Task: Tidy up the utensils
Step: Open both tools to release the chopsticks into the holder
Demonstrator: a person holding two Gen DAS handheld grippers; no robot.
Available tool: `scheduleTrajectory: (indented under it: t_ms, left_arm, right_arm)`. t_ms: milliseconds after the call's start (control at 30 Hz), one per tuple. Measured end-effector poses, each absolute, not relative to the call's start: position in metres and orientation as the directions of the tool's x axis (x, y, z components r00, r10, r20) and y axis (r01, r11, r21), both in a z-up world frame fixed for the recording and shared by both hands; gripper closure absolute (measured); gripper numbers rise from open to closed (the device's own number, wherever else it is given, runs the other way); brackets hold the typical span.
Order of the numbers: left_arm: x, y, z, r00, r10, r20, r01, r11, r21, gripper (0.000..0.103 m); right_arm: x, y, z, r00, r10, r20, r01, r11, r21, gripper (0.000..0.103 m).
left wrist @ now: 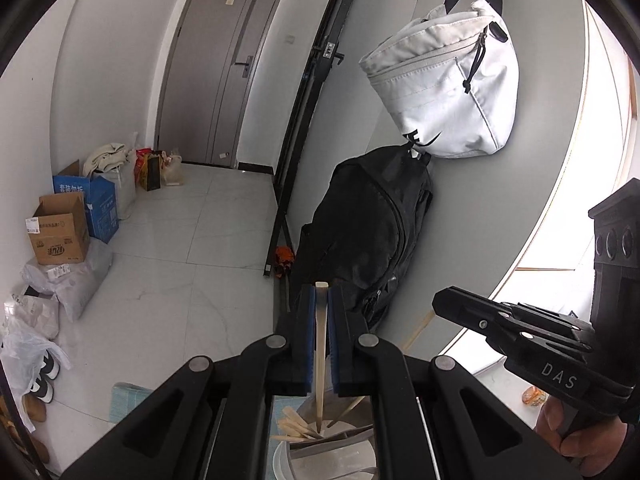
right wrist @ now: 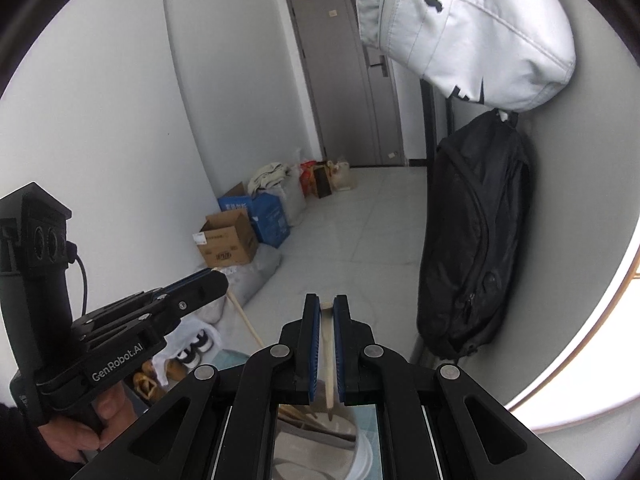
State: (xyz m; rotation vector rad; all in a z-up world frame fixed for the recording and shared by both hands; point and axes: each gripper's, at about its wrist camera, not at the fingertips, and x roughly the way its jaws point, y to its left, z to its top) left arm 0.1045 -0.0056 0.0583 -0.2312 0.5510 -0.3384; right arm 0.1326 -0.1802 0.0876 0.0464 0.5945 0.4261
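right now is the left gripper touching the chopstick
Touching. The left wrist view shows the left gripper with both blue pads pressed flat against the chopstick, no gap on either side.

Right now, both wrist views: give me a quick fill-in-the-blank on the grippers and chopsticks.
1. The left gripper is shut on one wooden ____.
2. The right gripper is ____ on its own chopstick.
3. Both held sticks point down toward a ____ holder that has more chopsticks in it.
4. On the wall, the white bag hangs ____ the black backpack.

Missing words: chopstick; shut; white; above
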Motion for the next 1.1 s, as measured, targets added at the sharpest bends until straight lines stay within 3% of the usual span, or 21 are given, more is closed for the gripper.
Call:
scheduleTrajectory:
  t_ms: [233, 333, 400, 533, 700, 867, 1000, 1100]
  left_arm:
    - [0.107, -0.009, 0.047, 0.762, -0.402, -0.509, 0.274, 0.911, -0.309, 0.101]
    - [0.112, -0.004, 0.040, 0.696, -0.447, -0.563, 0.280, 0.890, -0.360, 0.100]
    - [0.118, 0.001, 0.034, 0.634, -0.485, -0.602, 0.272, 0.869, -0.414, 0.092]
    - [0.110, 0.009, 0.040, 0.654, -0.448, -0.609, 0.245, 0.887, -0.390, 0.088]
    - [0.094, 0.015, 0.053, 0.708, -0.380, -0.594, 0.203, 0.917, -0.344, 0.062]
    - [0.082, 0.020, 0.060, 0.737, -0.350, -0.579, 0.176, 0.925, -0.335, 0.058]
    - [0.071, 0.019, 0.067, 0.762, -0.311, -0.569, 0.150, 0.938, -0.312, 0.045]
    - [0.061, 0.020, 0.072, 0.776, -0.293, -0.559, 0.147, 0.945, -0.291, 0.043]
  right_arm:
    - [0.138, -0.169, 0.076, 0.707, 0.423, -0.567, -0.401, 0.900, 0.172, 0.096]
    - [0.144, -0.170, 0.068, 0.660, 0.480, -0.578, -0.412, 0.875, 0.255, 0.094]
    - [0.147, -0.177, 0.065, 0.637, 0.529, -0.561, -0.407, 0.849, 0.338, 0.092]
    - [0.141, -0.191, 0.065, 0.649, 0.555, -0.521, -0.377, 0.829, 0.413, 0.079]
    - [0.131, -0.208, 0.063, 0.663, 0.560, -0.497, -0.327, 0.813, 0.481, 0.065]
    - [0.115, -0.211, 0.067, 0.671, 0.563, -0.483, -0.316, 0.806, 0.500, 0.060]
    - [0.096, -0.207, 0.074, 0.690, 0.558, -0.461, -0.333, 0.810, 0.483, 0.044]
    - [0.079, -0.203, 0.081, 0.708, 0.556, -0.436, -0.351, 0.812, 0.465, 0.034]
